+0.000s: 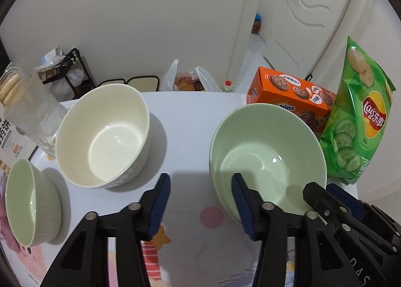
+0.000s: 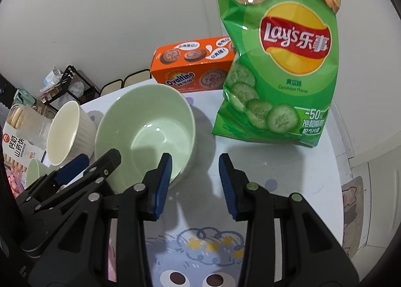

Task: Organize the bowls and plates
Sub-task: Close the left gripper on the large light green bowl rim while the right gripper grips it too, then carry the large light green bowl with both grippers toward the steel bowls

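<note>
Left wrist view: left gripper (image 1: 200, 199) points down at the table (image 1: 185, 116), jaws partly apart. Its right pad sits inside the big green bowl (image 1: 265, 151) and its left pad outside over bare table, so the near-left rim lies between the pads; contact is not clear, nothing clamped. The bowl is at 3 o'clock from centre. A cream bowl (image 1: 105, 136) is at 9 o'clock, well apart from it. A small green bowl (image 1: 30, 201) is at 8 o'clock, near the edge. An orange biscuit box (image 1: 290, 96) and a green crisp bag (image 1: 361, 121) stand at 2 o'clock, just behind the big bowl. The right gripper (image 1: 323, 199) pokes in at 4 o'clock on the bowl's near-right rim.

Right wrist view: right gripper (image 2: 195, 174) has jaws narrow but apart. Its left pad is inside the big green bowl (image 2: 145, 134), its right pad outside, with the rim between them, grip unclear. The cream bowl (image 2: 67, 131) is at 9 o'clock, just beside the green one. The crisp bag (image 2: 278, 56) is at 1 o'clock, the box (image 2: 193, 66) at 12. The left gripper (image 2: 82, 164) is at 8 o'clock at the bowl's rim.
</note>
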Motion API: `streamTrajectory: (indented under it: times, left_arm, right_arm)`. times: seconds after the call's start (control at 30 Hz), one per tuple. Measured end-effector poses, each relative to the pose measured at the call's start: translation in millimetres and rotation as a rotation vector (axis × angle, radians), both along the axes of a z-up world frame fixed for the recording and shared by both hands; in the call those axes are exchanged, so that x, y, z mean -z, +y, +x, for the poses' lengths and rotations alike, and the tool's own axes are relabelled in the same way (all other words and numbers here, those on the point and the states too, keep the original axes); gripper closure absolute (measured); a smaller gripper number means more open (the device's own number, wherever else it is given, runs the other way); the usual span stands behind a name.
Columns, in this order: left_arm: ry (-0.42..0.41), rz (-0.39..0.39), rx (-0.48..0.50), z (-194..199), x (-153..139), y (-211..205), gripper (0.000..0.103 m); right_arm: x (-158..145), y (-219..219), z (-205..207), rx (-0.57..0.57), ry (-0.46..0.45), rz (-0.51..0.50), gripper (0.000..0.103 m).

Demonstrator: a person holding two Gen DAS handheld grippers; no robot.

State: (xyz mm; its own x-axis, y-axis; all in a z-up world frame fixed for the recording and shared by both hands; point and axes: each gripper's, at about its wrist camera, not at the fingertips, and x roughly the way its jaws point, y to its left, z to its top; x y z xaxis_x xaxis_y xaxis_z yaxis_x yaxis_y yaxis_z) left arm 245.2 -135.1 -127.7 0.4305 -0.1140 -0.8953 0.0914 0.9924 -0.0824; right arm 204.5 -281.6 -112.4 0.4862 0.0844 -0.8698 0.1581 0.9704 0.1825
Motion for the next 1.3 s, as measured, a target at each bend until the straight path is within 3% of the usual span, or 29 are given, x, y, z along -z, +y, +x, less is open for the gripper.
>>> streamTrajectory:
  times: [0.2,0.33,0.8,1.03,1.3]
  left_arm:
    - [0.025,-0.034,-0.005,7,3,-1,0.075]
    - [0.029,-0.060,0.014,8,2,-5,0.092]
    - [0.009,-0.063,0.036,-12,-5,-7,0.094]
    - [-0.002,-0.069,0.057,-63,-19,-10,0.095]
    - [0.036,-0.101,0.078,-141,-28,-15,0.095]
  right_arm:
    - [2,7,9,-0.035,0.003,0.020,0.084]
    - [2,3,8,-0.025,0.006,0.051,0.084]
    - [0,3,-12,-0.023,0.001,0.061,0.085]
    - [-9,2,-57,-0.004,-0.008,0.061,0.085]
    - [-19,-3,-135,-0.005,-0.008,0.053,0.085]
